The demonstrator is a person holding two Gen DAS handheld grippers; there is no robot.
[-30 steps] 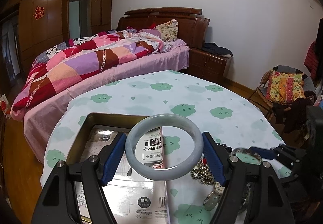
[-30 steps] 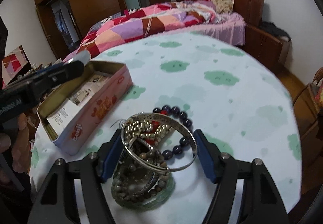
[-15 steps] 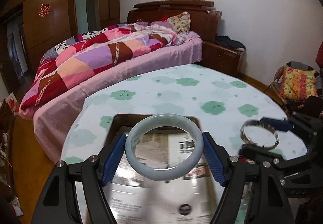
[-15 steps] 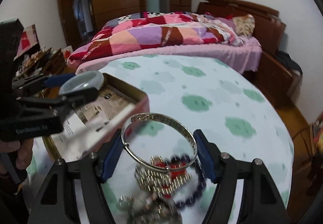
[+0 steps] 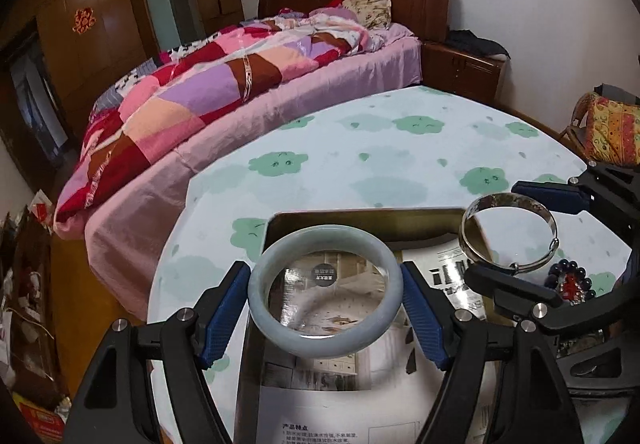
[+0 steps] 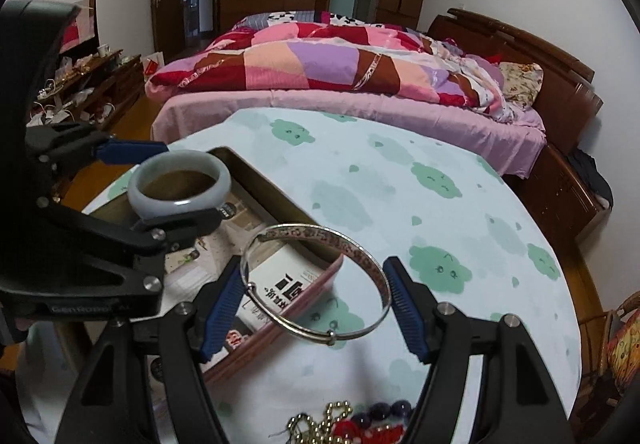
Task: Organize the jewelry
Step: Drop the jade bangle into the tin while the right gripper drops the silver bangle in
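Both bangles lifted above the tin; none deposited yet.
Left gripper (image 5: 325, 314) clamps the jade bangle (image 5: 325, 290) and right gripper (image 6: 314, 302) clamps the silver bangle (image 6: 316, 282), both over the tin (image 6: 256, 188). Only the right wrist view shows the bead pile (image 6: 348, 424) left on the table (image 6: 400, 184).

The far half of the round table (image 6: 420, 180), toward the bed (image 6: 320, 64), lies bare and open to a gripper. The open tin box (image 5: 360, 214) fills the near left part, with the left gripper (image 5: 325, 308) and its jade bangle (image 5: 325, 348) above it. Just beside, the right gripper (image 6: 316, 292) holds the silver bangle (image 6: 376, 272) over the box's right edge, and a heap of beads (image 6: 352, 426) crowds the near edge.
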